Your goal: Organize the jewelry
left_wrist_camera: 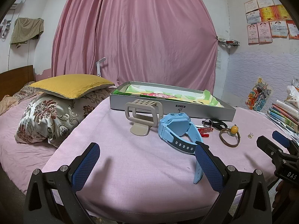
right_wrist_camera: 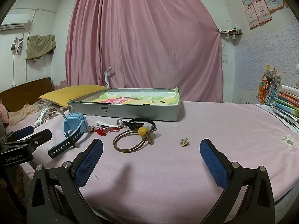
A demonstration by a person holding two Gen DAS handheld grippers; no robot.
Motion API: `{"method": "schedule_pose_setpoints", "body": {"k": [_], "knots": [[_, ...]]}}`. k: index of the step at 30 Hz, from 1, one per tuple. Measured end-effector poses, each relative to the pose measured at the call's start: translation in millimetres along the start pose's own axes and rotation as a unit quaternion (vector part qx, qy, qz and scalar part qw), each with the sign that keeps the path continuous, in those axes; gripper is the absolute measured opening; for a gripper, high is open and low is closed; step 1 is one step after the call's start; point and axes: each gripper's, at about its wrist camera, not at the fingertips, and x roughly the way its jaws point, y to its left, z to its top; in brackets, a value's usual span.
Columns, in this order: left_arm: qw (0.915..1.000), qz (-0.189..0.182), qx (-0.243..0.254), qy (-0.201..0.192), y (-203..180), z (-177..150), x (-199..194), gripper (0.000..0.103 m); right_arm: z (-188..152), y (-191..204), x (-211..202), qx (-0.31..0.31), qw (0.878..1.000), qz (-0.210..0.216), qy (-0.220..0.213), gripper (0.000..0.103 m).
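Left gripper [left_wrist_camera: 147,149], bottom of left wrist view: jaws wide apart, nothing between; its right pad sits in front of the blue watch's strap. Right gripper [right_wrist_camera: 151,145], bottom of right wrist view: also spread wide, empty. L to R mid-frame on the pink cloth [right_wrist_camera: 214,130]: beige watch stand [left_wrist_camera: 143,114], blue watch [left_wrist_camera: 179,128], red clip [right_wrist_camera: 105,130], black cord w/ ring [right_wrist_camera: 138,123], brown cord loop w/ yellow bead [right_wrist_camera: 134,140], small earring [right_wrist_camera: 184,142] apart at right. Grey tray [right_wrist_camera: 130,112] behind, upper centre. Books [right_wrist_camera: 287,102] far right.
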Motion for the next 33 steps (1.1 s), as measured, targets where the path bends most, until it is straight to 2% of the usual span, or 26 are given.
{"method": "schedule_pose_setpoints", "body": {"k": [33], "knots": [[1.0, 0.0, -0.001, 0.002, 0.5, -0.3, 1.2, 0.102, -2.2, -0.7, 0.8, 0.002, 1.0, -0.001, 0.003, 0.102]]}}
